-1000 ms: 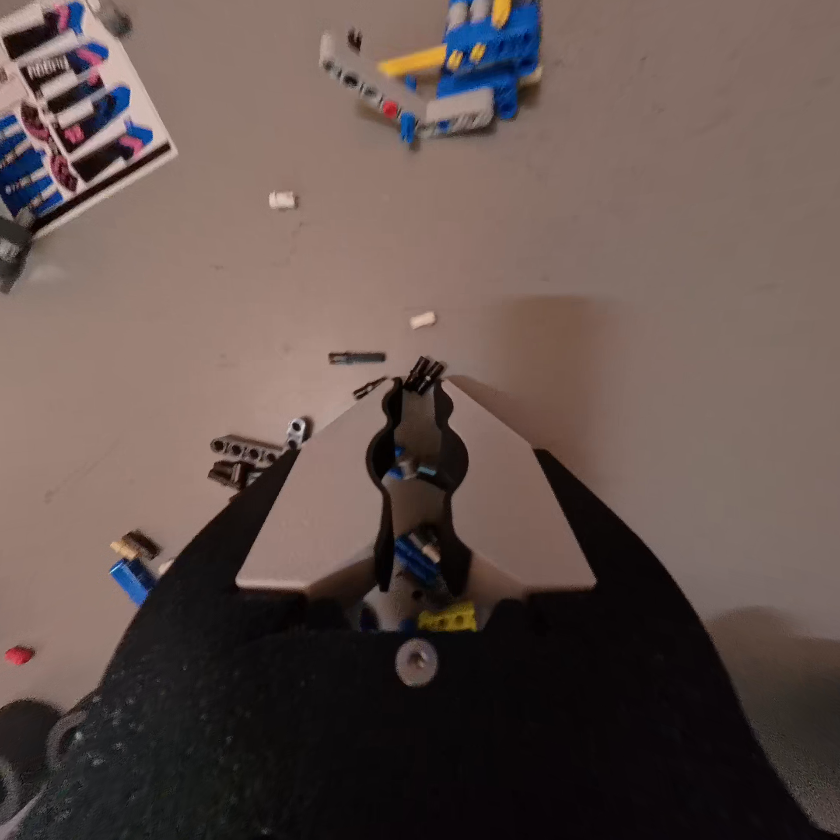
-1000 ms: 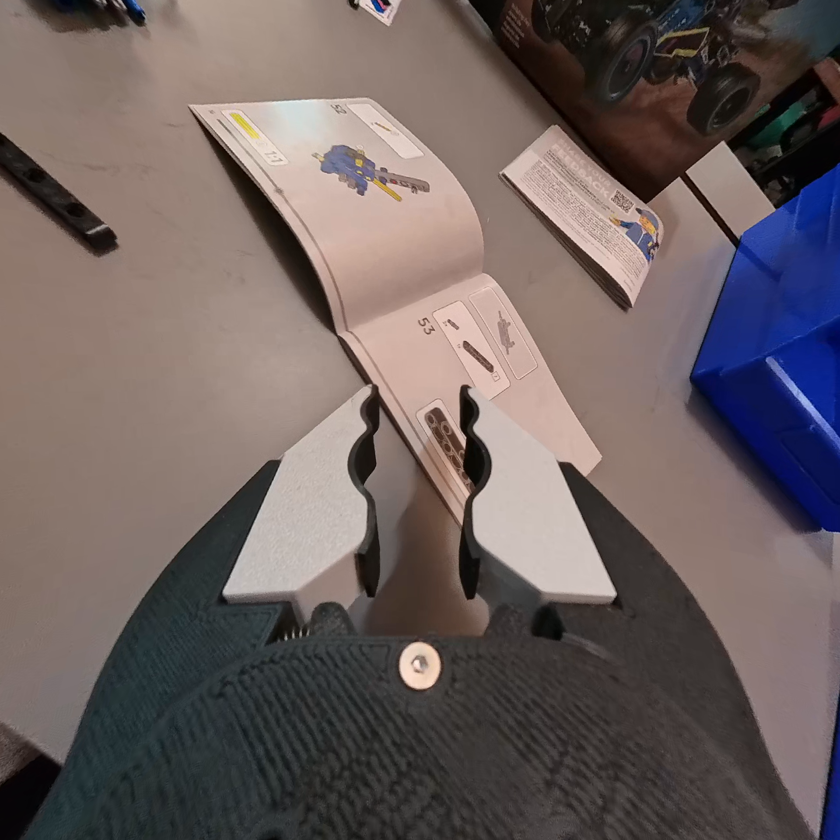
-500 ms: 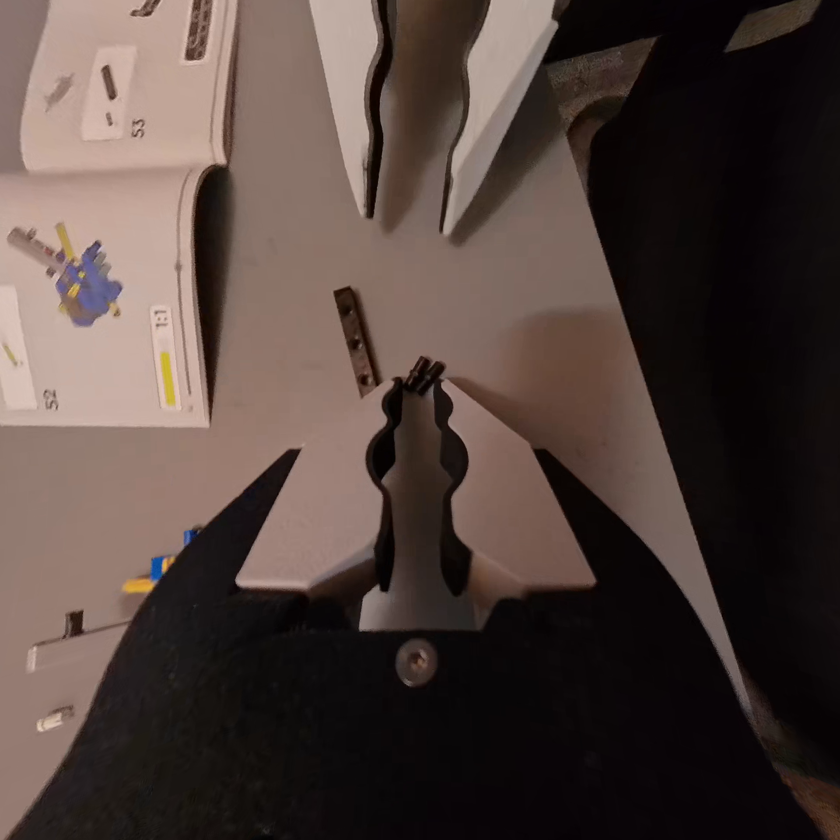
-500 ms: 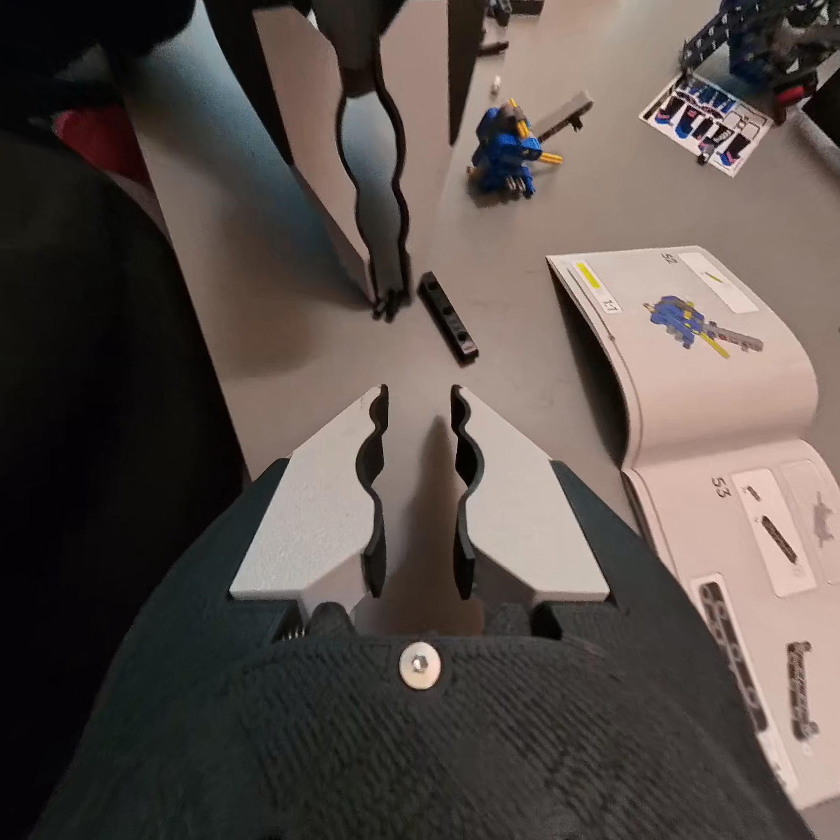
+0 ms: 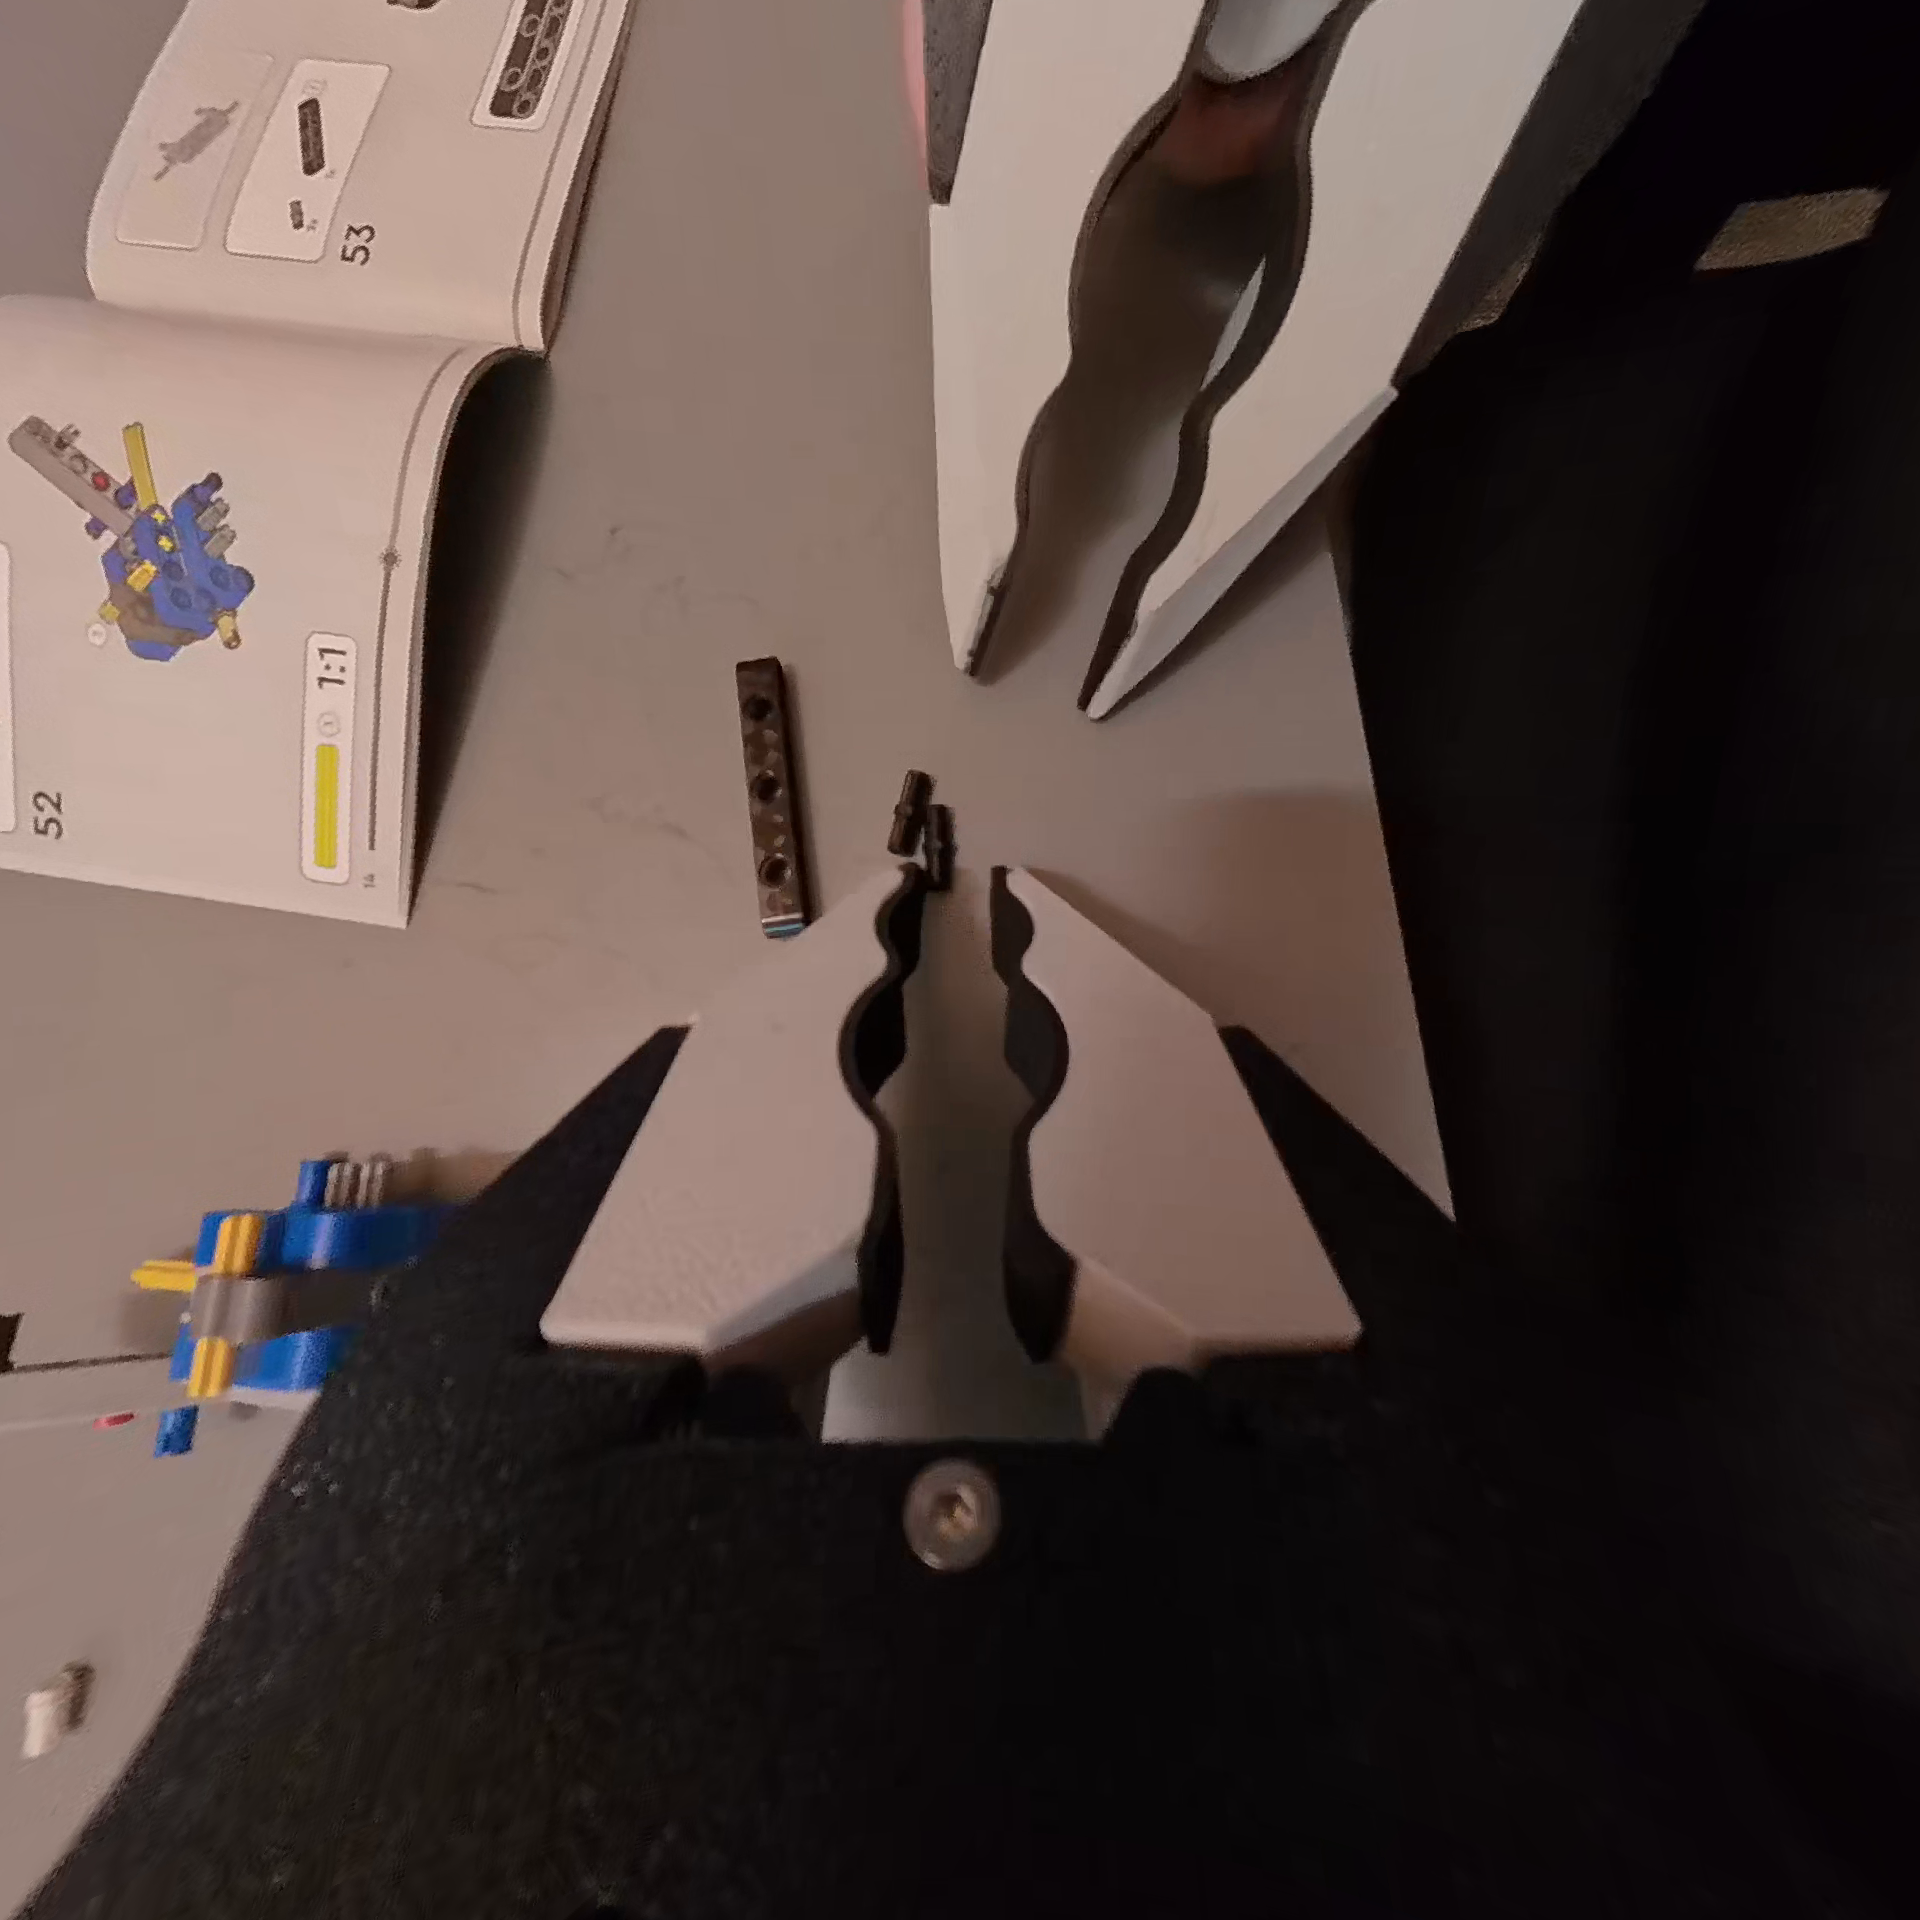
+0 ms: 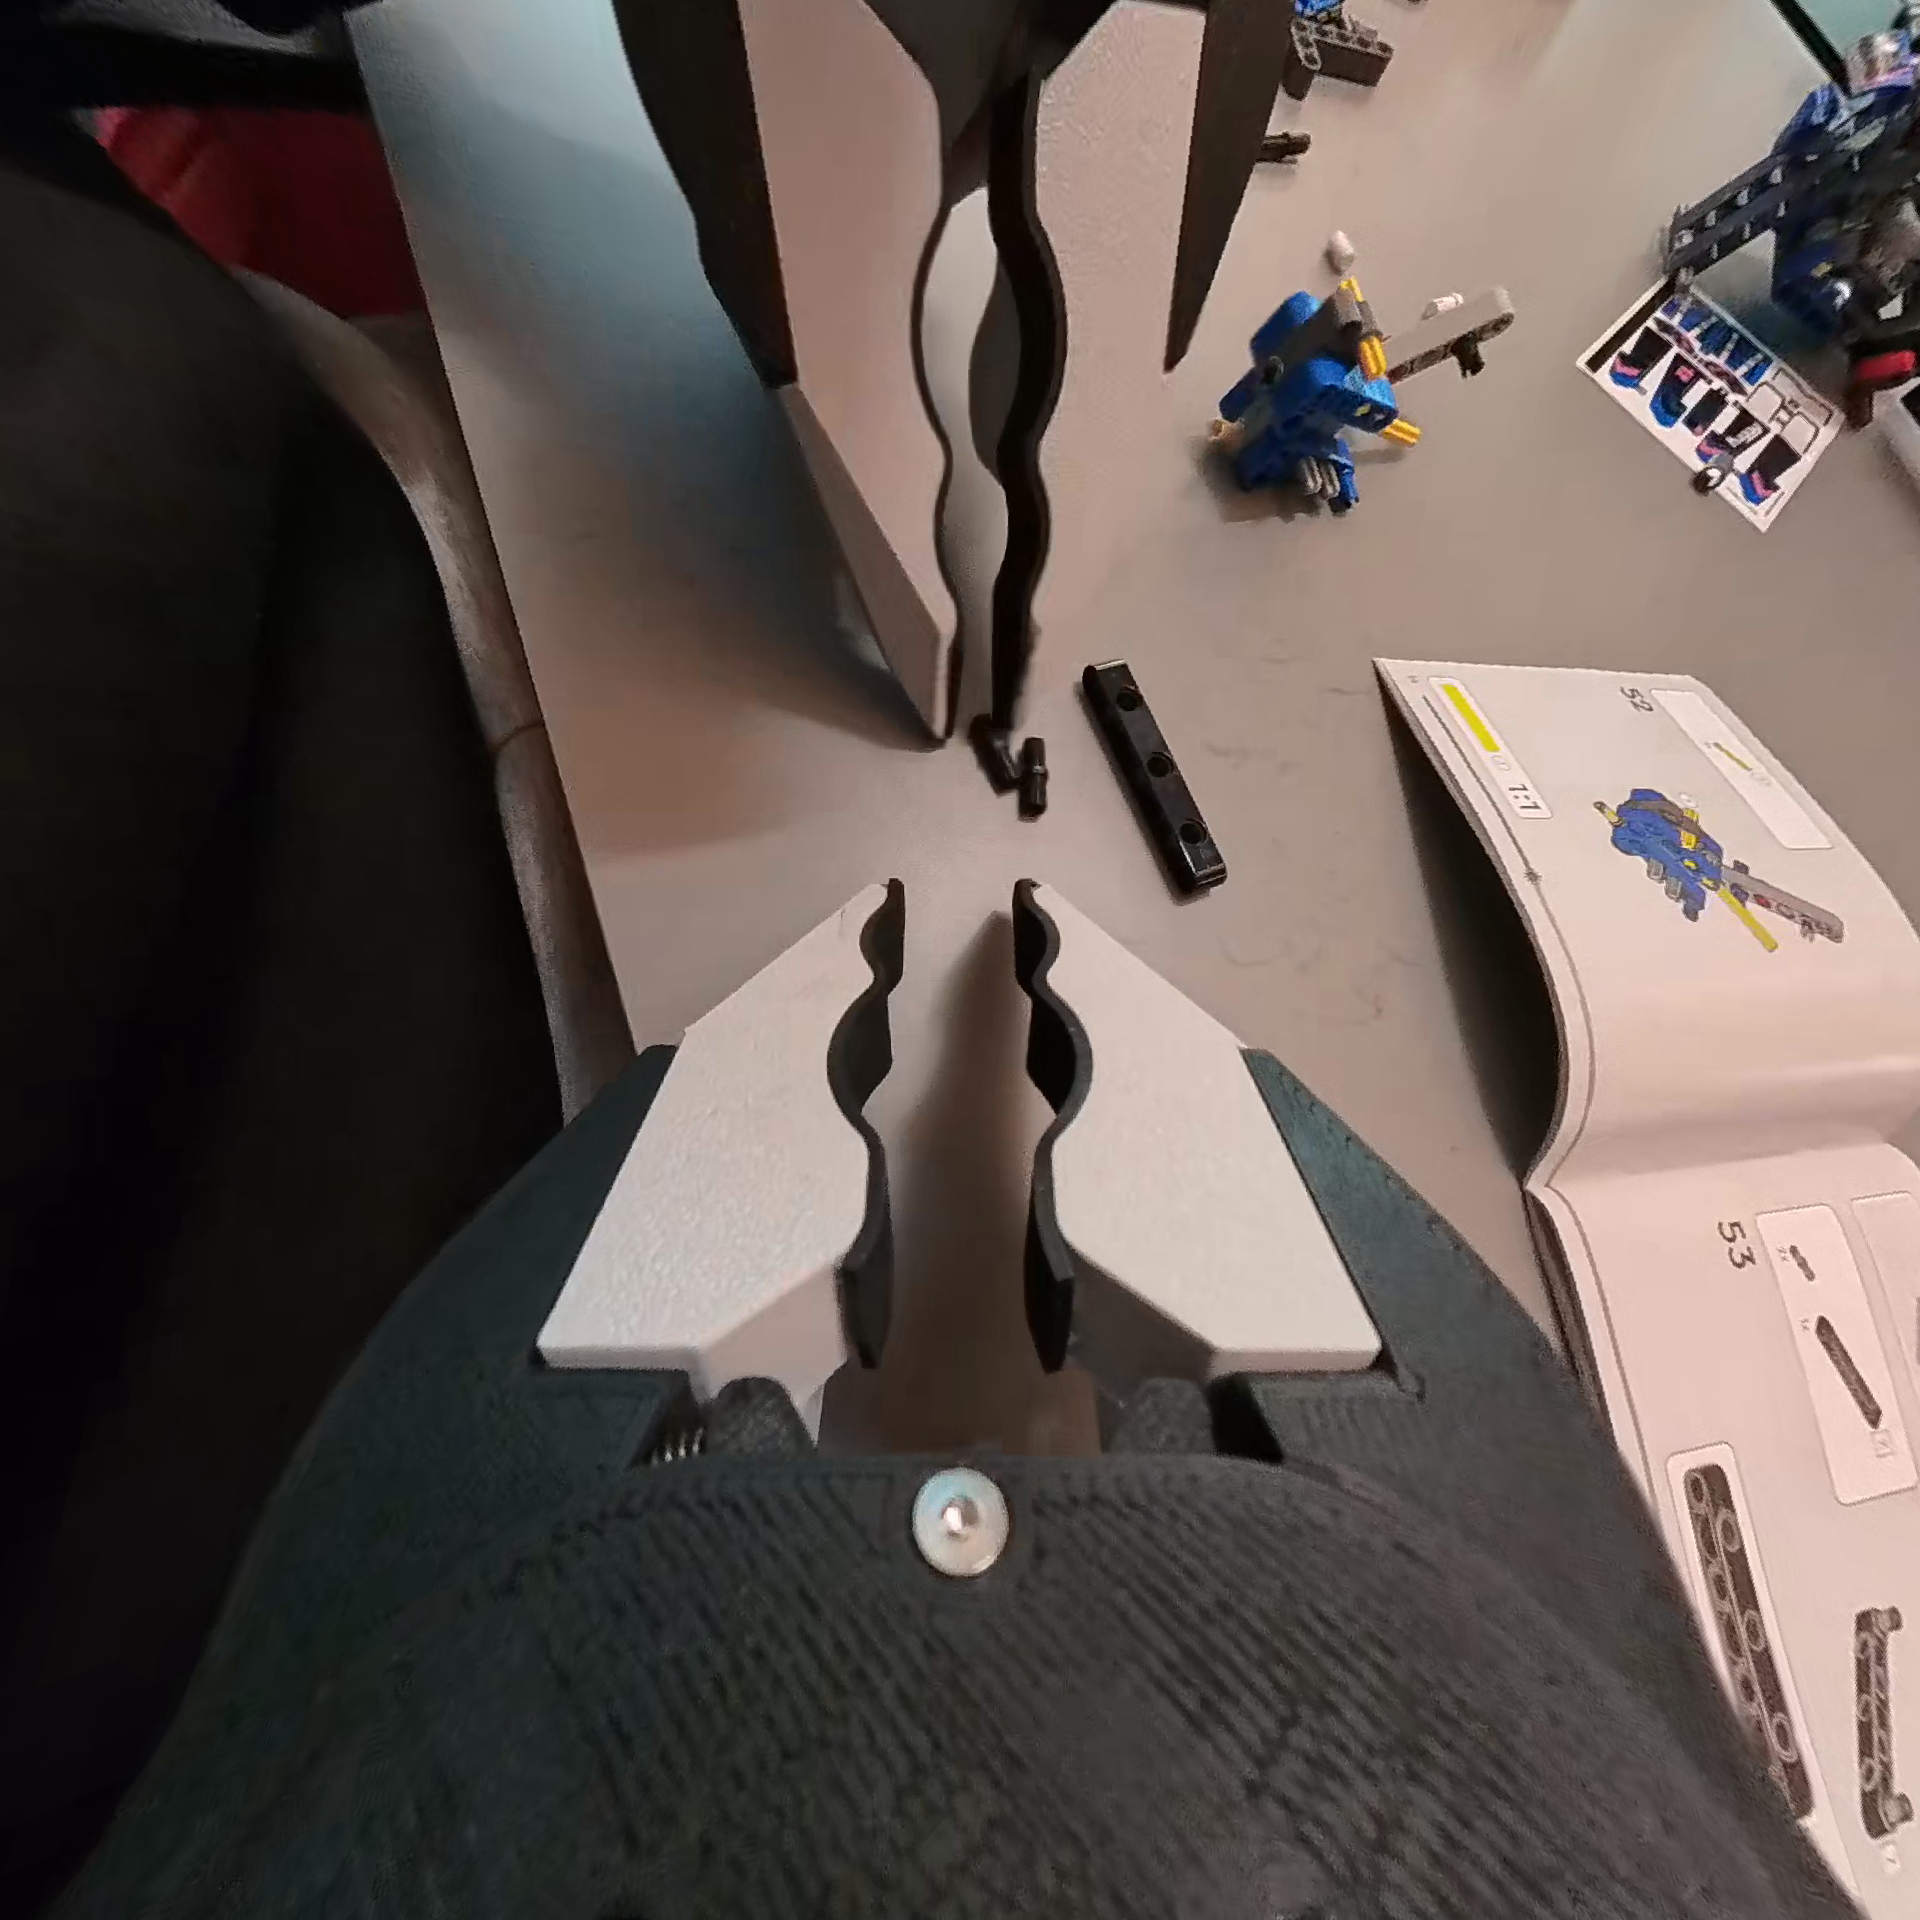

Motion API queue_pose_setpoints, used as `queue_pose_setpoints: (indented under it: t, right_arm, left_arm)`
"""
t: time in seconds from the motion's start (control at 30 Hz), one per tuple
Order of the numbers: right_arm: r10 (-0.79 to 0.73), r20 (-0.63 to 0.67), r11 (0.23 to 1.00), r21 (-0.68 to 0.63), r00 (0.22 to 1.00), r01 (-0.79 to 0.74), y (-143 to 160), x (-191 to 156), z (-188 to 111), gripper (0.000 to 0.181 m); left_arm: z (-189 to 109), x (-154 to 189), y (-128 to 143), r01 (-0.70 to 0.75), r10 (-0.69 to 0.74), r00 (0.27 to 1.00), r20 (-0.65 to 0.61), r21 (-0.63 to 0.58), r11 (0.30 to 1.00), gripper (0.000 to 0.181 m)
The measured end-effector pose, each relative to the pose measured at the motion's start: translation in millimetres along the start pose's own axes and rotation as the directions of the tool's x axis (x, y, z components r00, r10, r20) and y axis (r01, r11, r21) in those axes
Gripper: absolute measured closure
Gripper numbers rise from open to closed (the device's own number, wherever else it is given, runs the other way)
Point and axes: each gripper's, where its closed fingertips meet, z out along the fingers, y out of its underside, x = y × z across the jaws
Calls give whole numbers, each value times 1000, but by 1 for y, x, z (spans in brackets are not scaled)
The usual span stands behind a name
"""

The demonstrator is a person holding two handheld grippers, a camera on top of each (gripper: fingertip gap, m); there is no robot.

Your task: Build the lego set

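The left gripper's fingers (image 5: 951,883), which clamped two black pins (image 5: 923,821) a moment ago, now stand apart with the pins dropped on the tabletop (image 5: 675,520) just beside the black beam (image 5: 771,795), ready for the empty, parted right gripper (image 6: 956,899) opposite.

1. The blue sub-assembly (image 5: 281,1288) was partly hidden behind the left gripper's body in the left wrist view.
2. The instruction booklet (image 6: 1704,1039) ran off the right edge.
3. The large blue model (image 6: 1829,208) was cropped and blurred.
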Motion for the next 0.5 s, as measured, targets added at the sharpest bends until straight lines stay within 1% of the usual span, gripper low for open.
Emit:
queue_pose_setpoints:
  t: [0.07,0.13,0.23,0.3,0.37,0.4,0.47,0.5]
  right_arm:
    - [-5,-10,1000,0,1000,5,0,0,-1,162]
    - [1,-41,1000,10,999,-1,1,6,-3,162]
    - [-14,-76,998,56,997,19,-2,13,-11,162]
    - [-85,-103,990,102,991,96,-8,13,-15,162]
    - [-141,-201,972,156,969,174,-18,20,-18,165]
    - [-182,-247,962,157,952,225,-20,22,-18,165]
    - [-259,-350,942,115,900,315,-20,30,-18,164]
    - [-303,-370,928,95,878,360,-20,30,-17,163]
  left_arm:
    - [0,-1,1,9,-9,1000,18,-1,1000,179]
    - [0,0,0,19,-19,1000,19,1,1000,180]
    - [-2,-4,-7,20,-23,998,62,47,999,180]
    - [-3,-8,-10,45,-50,994,95,61,997,180]
    - [-1,-14,-15,112,-122,985,123,85,990,180]
    - [0,-14,-19,149,-161,980,114,109,983,180]
    - [2,-13,-30,200,-215,973,88,153,968,181]
    - [3,-13,-35,214,-230,969,84,168,962,181]
